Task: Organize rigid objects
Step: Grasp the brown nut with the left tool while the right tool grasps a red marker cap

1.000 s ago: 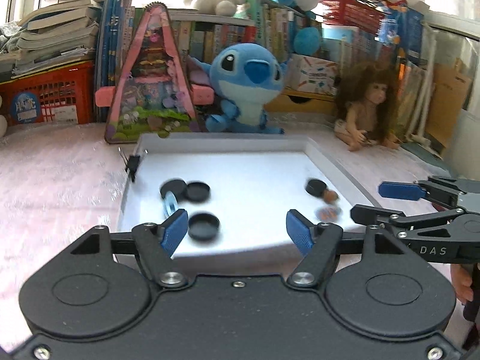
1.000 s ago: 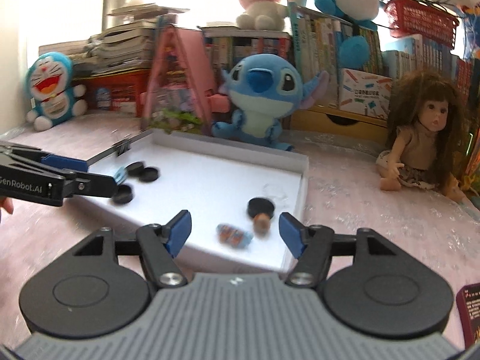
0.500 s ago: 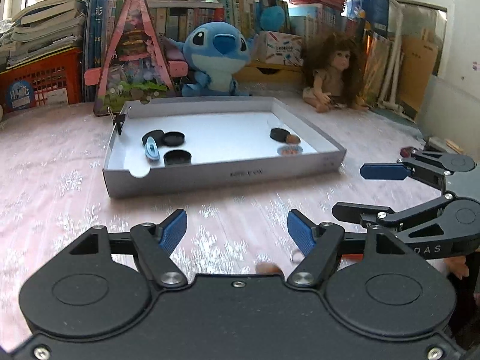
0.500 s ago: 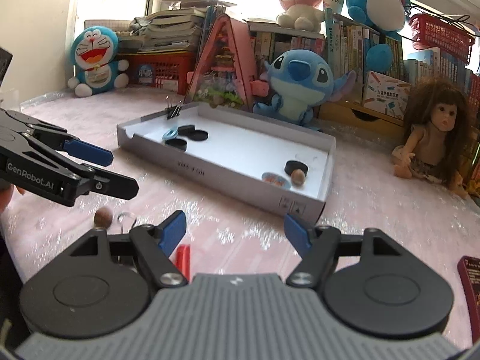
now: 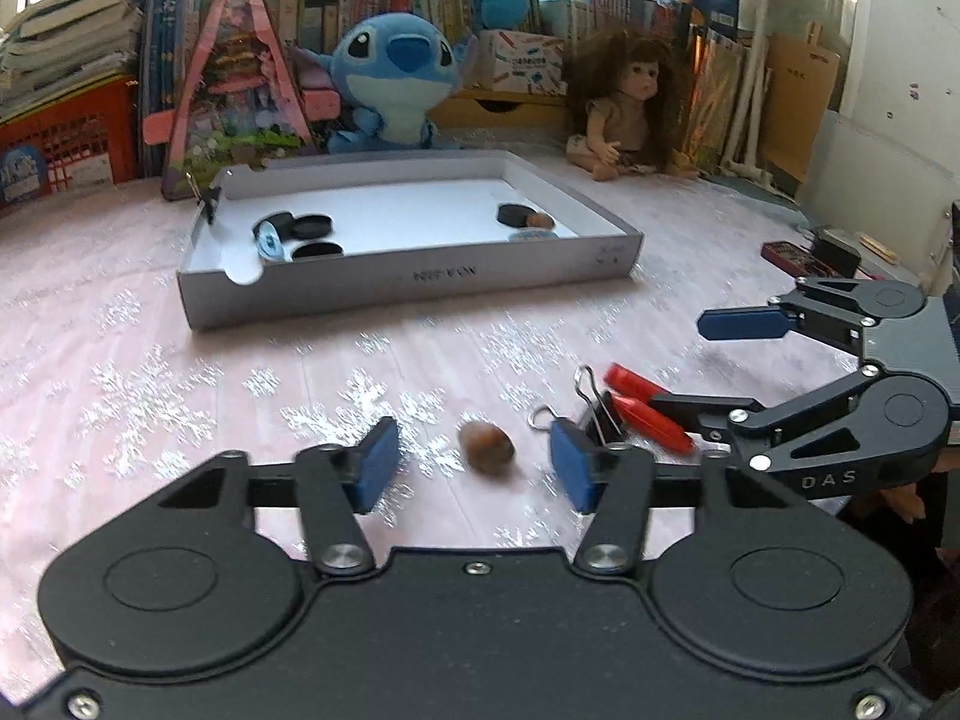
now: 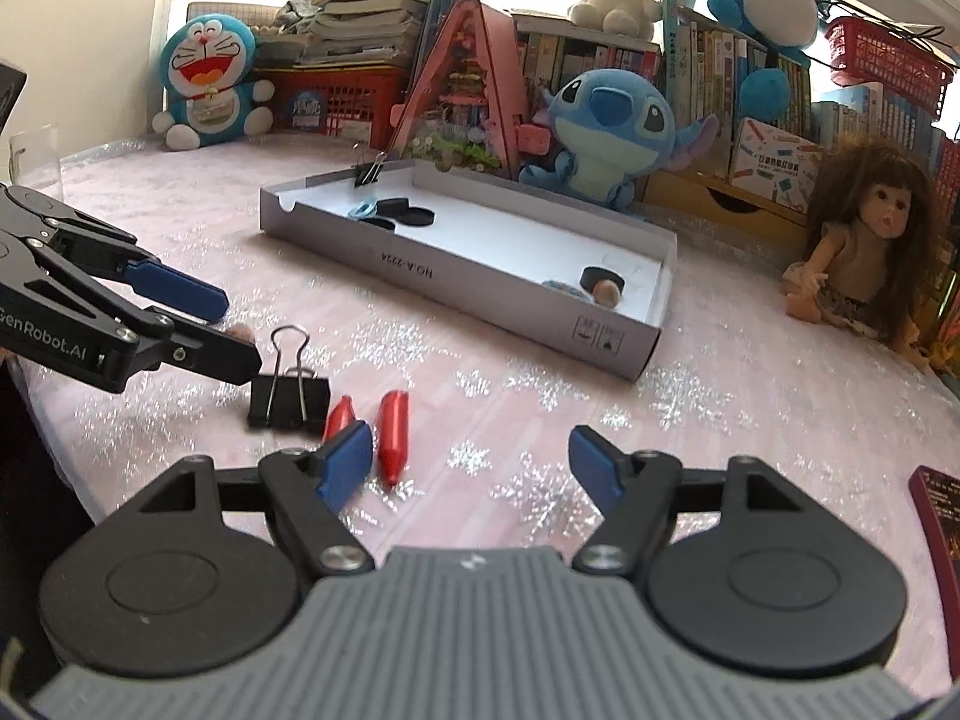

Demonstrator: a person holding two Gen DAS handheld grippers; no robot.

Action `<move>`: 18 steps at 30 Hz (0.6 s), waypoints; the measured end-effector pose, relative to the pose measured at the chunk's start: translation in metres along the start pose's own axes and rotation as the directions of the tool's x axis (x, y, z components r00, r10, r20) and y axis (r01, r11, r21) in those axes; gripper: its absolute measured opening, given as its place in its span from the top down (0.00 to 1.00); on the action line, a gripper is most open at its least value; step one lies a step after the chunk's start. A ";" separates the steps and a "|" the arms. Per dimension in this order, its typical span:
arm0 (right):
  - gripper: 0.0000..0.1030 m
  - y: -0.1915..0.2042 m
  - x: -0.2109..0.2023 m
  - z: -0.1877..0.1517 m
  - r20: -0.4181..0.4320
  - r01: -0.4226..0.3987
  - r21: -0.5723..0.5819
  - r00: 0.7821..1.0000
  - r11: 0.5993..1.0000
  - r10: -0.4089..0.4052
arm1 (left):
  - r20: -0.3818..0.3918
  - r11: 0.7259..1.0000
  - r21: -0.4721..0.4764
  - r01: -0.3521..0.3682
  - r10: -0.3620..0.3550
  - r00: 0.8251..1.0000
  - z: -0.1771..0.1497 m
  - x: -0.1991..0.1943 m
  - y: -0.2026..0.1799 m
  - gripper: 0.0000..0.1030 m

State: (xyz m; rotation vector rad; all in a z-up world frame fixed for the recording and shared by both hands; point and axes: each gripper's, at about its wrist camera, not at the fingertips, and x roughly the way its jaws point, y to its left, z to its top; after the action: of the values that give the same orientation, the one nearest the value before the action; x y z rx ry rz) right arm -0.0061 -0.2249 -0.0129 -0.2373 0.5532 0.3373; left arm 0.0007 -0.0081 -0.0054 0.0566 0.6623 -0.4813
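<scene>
A white shallow box [image 5: 414, 282] [image 6: 480, 294] lies on the pink cloth and holds black round caps [image 5: 312, 227], a blue ring, a brown nut [image 5: 540, 220] and a binder clip on its corner. On the cloth near me lie a brown nut [image 5: 487, 446], a black binder clip [image 6: 290, 399] [image 5: 603, 414] and two red pieces [image 6: 393, 435] [image 5: 645, 411]. My left gripper [image 5: 474, 471] is open, low, with the nut between its fingers. My right gripper [image 6: 468, 462] is open, just behind the red pieces.
A Stitch plush [image 5: 393, 87], a doll [image 5: 624, 105], a pink triangular toy house [image 5: 234, 90], a Doraemon plush [image 6: 207, 84] and shelves of books stand behind the box. A dark red book [image 6: 936, 516] lies at the right edge. A glass [image 6: 33, 162] stands far left.
Both grippers have pulled back from the box toward the near table edge and dropped lower. The nut, binder clip and red pieces have come into view close in front of them.
</scene>
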 end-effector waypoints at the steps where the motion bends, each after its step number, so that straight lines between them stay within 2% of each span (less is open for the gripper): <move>1: 0.20 0.000 0.000 -0.001 -0.001 0.000 -0.001 1.000 1.000 0.000 | -0.002 1.000 0.003 0.001 -0.001 1.000 -0.001 0.000 -0.001 0.60; 5: 0.20 -0.003 0.000 -0.002 -0.002 0.004 0.007 1.000 1.000 -0.004 | 0.005 1.000 0.005 -0.010 0.010 1.000 -0.001 0.001 -0.001 0.73; 7: 0.20 -0.004 -0.001 -0.003 -0.004 0.011 0.005 1.000 1.000 -0.011 | 0.005 1.000 -0.005 -0.005 0.005 1.000 0.000 0.001 0.001 0.76; 18: 0.20 -0.024 -0.002 -0.006 -0.040 0.124 0.044 0.992 0.991 -0.123 | 0.016 1.000 -0.017 -0.026 0.026 1.000 0.001 0.004 0.005 0.80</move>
State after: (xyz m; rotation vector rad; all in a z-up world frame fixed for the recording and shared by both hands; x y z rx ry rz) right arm -0.0017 -0.2498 -0.0137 -0.2324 0.5794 0.2003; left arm 0.0063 -0.0055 -0.0076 0.0451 0.6488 -0.4503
